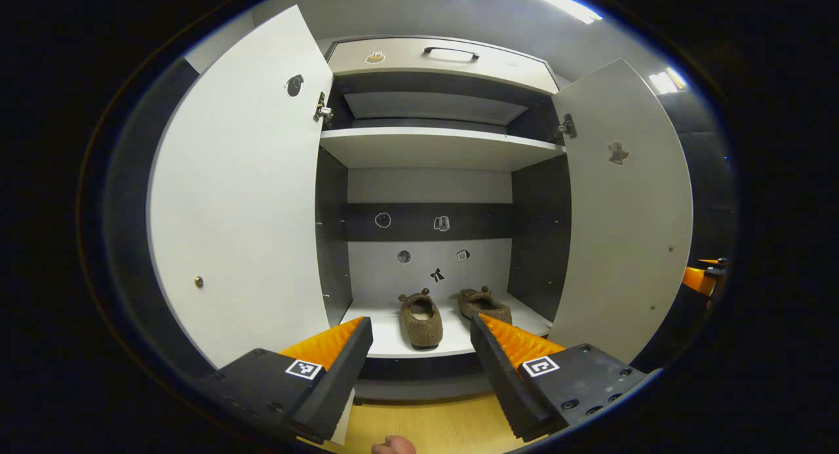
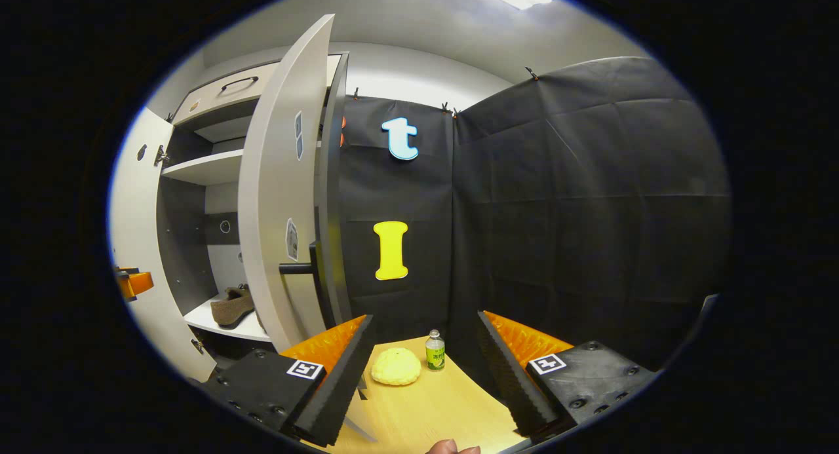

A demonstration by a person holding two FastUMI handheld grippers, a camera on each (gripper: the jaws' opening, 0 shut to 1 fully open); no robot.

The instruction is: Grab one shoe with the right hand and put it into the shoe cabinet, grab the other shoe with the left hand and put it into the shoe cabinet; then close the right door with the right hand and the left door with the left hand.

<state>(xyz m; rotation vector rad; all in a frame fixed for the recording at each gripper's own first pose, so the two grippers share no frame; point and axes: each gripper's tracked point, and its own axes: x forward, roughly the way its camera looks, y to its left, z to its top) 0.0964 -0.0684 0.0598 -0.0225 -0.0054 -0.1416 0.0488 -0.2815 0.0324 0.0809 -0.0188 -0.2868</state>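
Shoe cabinet (image 1: pixel 432 146): both doors wide open; two brown shoes on the bottom shelf, left shoe (image 1: pixel 421 320) nearer the front edge, right shoe (image 1: pixel 484 302) just beside it and further back. Middle shelf and the space above it look bare. Drawer (image 1: pixel 439 56) on top, shut.

Left gripper (image 1: pixel 419 349): jaws spread, holding nothing, facing the open cabinet from the front.

Right gripper (image 2: pixel 423 352): jaws spread, empty, near the outer face of the right door (image 2: pixel 278 198), by its dark handle (image 2: pixel 298 268).

Floor: yellow round cushion (image 2: pixel 396 366) and small bottle (image 2: pixel 434 350), just beyond the door.

Risks, as judged: a hasty push on the right door could slam it or bounce it open; the left door (image 1: pixel 242 192) swinging shut could catch the front shoe if it overhangs.
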